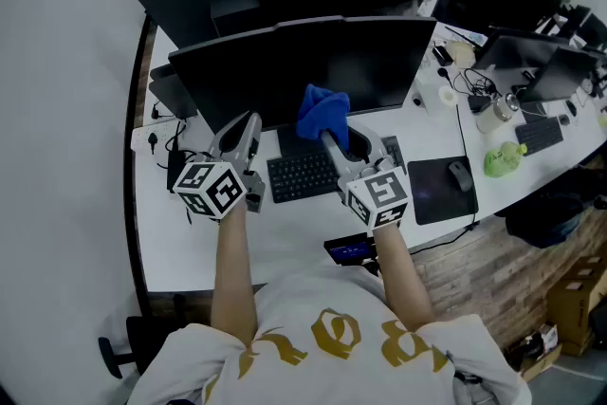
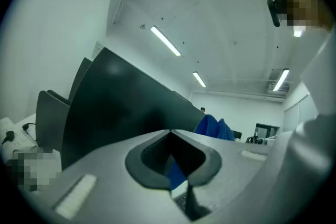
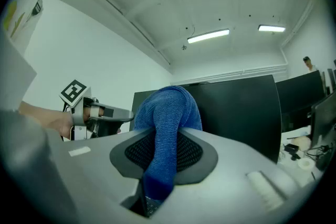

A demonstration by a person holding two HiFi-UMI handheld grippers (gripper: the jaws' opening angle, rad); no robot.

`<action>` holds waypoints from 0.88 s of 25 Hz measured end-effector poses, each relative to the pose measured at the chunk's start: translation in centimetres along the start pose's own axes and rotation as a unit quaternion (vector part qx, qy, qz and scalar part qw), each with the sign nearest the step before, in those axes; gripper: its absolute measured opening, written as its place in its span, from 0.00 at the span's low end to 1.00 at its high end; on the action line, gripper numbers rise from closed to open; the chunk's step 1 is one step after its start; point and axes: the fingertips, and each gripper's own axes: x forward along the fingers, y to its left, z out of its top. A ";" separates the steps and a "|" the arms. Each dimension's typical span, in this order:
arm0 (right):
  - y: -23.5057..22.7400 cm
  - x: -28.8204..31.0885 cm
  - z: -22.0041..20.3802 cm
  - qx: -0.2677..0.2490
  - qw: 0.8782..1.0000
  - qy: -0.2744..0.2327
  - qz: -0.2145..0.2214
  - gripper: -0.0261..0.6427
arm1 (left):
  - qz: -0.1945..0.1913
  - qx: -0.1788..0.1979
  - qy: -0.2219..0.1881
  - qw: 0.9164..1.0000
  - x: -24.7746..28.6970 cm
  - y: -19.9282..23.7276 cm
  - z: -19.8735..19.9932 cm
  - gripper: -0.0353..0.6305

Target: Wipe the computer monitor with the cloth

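keyboard (image 1: 302, 174), mouse (image 1: 460, 174) on dark pad (image 1: 432, 196), green toy (image 1: 505, 159) nearby

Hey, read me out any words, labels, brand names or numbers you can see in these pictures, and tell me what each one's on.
Nothing here reads clearly.
Shirt: gold lettering, seen upside down and creased, unreadable.
Keyboard: key legends too small to read.
Marker cubes: black-and-white square patterns only, no words.
Monitor: no brand mark visible.

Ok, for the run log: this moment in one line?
right tool: shut on cloth | left tool: shut, empty | cloth at monitor lower edge, contact unclear
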 end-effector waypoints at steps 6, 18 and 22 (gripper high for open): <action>-0.5 -0.1 -0.2 0.003 1.000 0.001 -0.003 0.19 | -0.006 -0.001 0.002 1.000 0.4 -0.3 -0.2 0.05; -2.7 0.6 4.4 0.041 0.997 -0.060 -0.008 0.19 | -0.019 0.027 -0.003 0.999 2.6 -0.9 2.2 0.05; -3.8 1.6 7.1 0.036 0.996 -0.083 -0.017 0.19 | -0.025 0.036 -0.008 0.999 3.7 -1.0 3.6 0.05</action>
